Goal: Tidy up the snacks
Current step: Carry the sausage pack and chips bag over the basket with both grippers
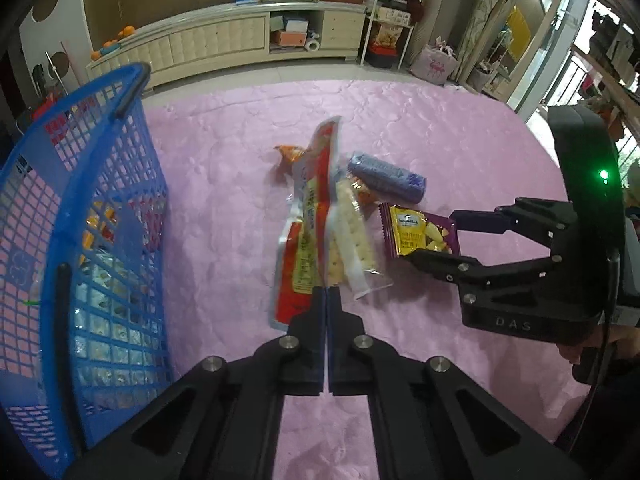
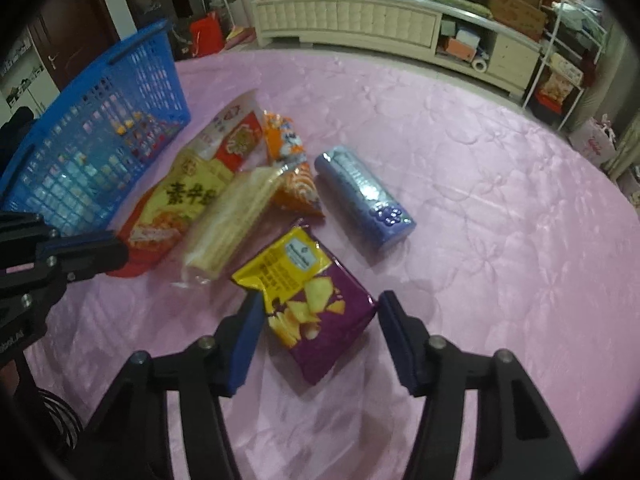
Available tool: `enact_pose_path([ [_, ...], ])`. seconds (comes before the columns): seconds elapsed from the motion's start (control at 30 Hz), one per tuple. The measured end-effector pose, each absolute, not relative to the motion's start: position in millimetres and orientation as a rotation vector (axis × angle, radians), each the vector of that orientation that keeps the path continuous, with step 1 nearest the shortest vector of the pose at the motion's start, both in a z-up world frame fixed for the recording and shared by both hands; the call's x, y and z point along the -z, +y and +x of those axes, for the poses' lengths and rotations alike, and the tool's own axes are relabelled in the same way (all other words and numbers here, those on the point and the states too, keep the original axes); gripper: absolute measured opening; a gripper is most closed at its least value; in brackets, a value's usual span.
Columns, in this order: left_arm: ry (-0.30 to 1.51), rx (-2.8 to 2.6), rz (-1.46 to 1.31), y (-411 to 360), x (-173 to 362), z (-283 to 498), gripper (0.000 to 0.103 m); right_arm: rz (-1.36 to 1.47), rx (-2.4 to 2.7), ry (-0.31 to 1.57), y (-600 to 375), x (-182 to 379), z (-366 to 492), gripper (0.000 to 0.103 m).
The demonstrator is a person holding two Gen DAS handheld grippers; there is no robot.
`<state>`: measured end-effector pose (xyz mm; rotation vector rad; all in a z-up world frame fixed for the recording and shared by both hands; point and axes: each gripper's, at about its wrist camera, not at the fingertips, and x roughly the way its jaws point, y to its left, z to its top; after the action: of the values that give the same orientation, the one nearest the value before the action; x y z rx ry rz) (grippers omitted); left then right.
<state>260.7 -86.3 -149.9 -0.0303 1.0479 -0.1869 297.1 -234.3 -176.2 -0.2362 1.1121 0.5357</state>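
My left gripper (image 1: 327, 294) is shut on the lower edge of a red and yellow snack bag (image 1: 308, 216), which stands tilted up on its edge. In the right wrist view this left gripper (image 2: 122, 254) grips the red end of that bag (image 2: 188, 200). My right gripper (image 2: 320, 308) points down over a purple and yellow chip bag (image 2: 316, 304), with one pad touching each side of it. The left wrist view shows the right gripper (image 1: 432, 236) straddling this chip bag (image 1: 420, 232). The blue mesh basket (image 1: 100, 220) at the left holds several snacks.
On the pink cloth (image 2: 480, 200) lie a clear cracker pack (image 2: 232, 220), an orange packet (image 2: 288, 168) and a blue-purple roll (image 2: 360, 196). The basket (image 2: 120, 92) stands at the cloth's left edge. A low cream cabinet (image 2: 360, 20) and shelves stand behind.
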Motion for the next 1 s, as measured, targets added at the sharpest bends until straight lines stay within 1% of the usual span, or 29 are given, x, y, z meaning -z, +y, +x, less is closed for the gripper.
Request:
enact_pose_path([
  [0.3,0.949,0.232,-0.031,-92,106,235,0.0,-0.225,-0.492,1.04,-242,122,268,0.063],
  [0.53,0.878,0.229,-0.049,-76,71,217,0.0,-0.202,-0.481,0.986,-244,74,243,0.063],
  [0.73,0.805,0.216,-0.054,-49,41,195,0.0,-0.237,-0.502,0.93,-220,44,223,0.063],
  [1.0,0.765,0.149,-0.06,-3,24,181,0.0,-0.251,-0.568,0.886,-175,27,214,0.063],
])
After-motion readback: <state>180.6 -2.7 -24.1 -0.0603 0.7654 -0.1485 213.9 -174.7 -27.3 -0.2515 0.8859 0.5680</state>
